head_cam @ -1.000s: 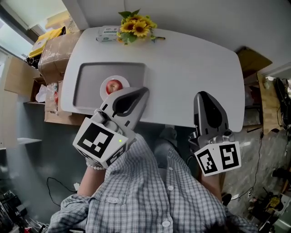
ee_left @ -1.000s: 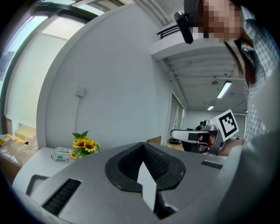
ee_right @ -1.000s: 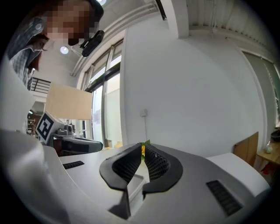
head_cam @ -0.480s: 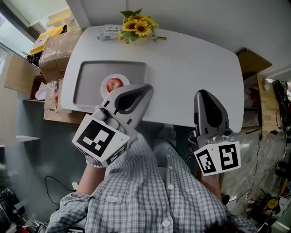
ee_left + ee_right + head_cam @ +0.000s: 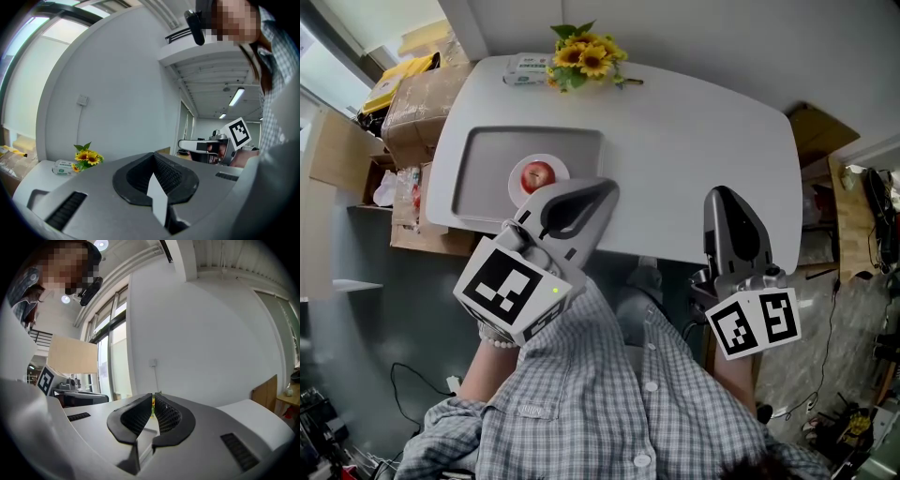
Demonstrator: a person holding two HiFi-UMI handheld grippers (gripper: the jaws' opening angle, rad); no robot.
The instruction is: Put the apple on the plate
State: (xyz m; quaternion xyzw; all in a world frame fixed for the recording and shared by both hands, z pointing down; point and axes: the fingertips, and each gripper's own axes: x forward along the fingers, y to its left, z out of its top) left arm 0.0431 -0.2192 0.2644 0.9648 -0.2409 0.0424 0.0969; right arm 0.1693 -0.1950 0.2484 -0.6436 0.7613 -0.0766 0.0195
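Left gripper (image 5: 598, 192) and right gripper (image 5: 724, 199) we held closed and empty, for the apple (image 5: 537, 174) already sat on the plate (image 5: 517, 188) (so we judged the task done).

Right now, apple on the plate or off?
On: the apple sits on the white plate inside the grey tray.

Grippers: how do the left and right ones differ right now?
The left gripper sits by the tray's near corner, while the right gripper is in front of the table's bare right part. The left gripper slants rightward; the right gripper points straight ahead. Both are shut and empty.
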